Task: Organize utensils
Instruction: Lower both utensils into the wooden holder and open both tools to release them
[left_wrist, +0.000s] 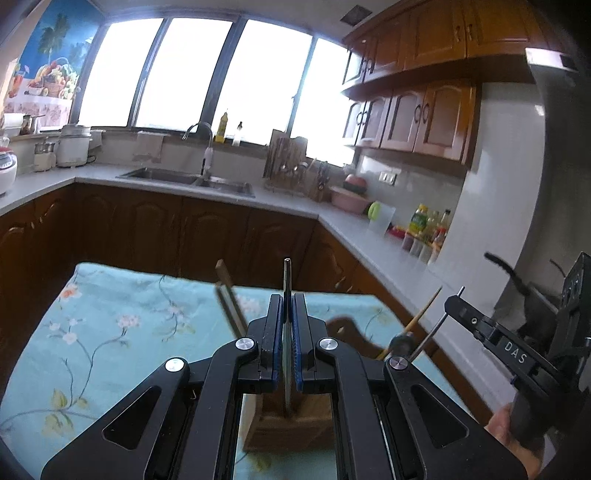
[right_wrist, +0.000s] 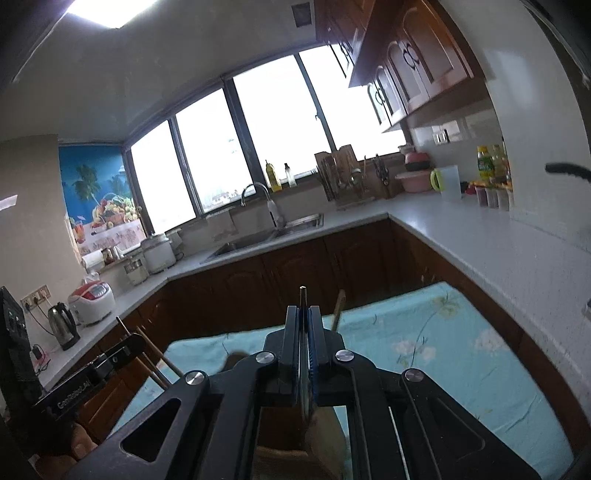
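Above the wooden holder on the tabletop, each claw, left and right, is clamped on a thin metal utensil, stiff, light and likely slippery, best pinched mid-handle.

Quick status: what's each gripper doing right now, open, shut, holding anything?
Left gripper: shut on a thin metal utensil, above a wooden holder.
Right gripper: shut on a thin metal utensil.
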